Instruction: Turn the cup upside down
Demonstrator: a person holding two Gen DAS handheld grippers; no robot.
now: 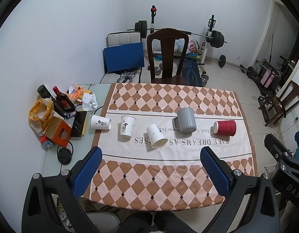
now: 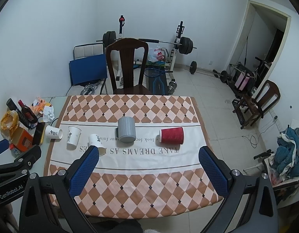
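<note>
A: Which cup? Upright white paper cup w/ black calligraphy, left-centre of checked-cloth surface.
B: Light, thin-walled, crushes easy — pinch mid-wall, gently. Looks empty.
A: Left tongs & right tongs?
B: Both spread wide, holding nothing.

Black left gripper and right gripper; blue textured pads; silver screws; white "GenRobot.AI" lettering

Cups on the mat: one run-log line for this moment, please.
left gripper open, empty | right gripper open, empty | grey mug inverted | red cup on side | three white cups untouched
</note>
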